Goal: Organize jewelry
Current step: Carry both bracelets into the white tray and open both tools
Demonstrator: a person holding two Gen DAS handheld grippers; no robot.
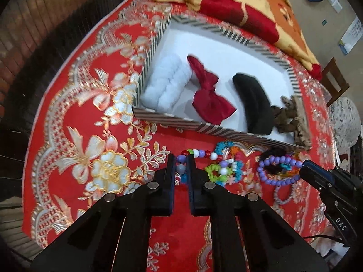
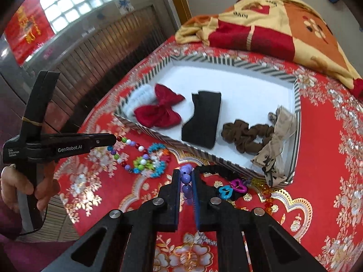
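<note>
- The multicoloured bead string (image 1: pixel 199 153) lies on the red embroidered cloth (image 1: pixel 74 113), just near of the striped tray (image 1: pixel 158 113); the left gripper (image 1: pixel 181 158) is clamped on its left end
- The purple bead bracelet (image 1: pixel 279 170) lies to its right; the right gripper (image 2: pixel 186 174) is closed on its beads
- In the tray: white fluffy band (image 1: pixel 165 83), red bow (image 1: pixel 211 97), black cloth (image 1: pixel 254 99), brown scrunchie (image 2: pixel 245 136)

We see a red tablecloth (image 1: pixel 74 117) with gold and silver flowers covering the table. At its far end lies a folded blanket (image 2: pixel 283 22) in red, yellow and orange patches. Beyond the table stand a wooden slatted wall (image 2: pixel 106 43) and a glass-block window (image 2: pixel 74 2).
</note>
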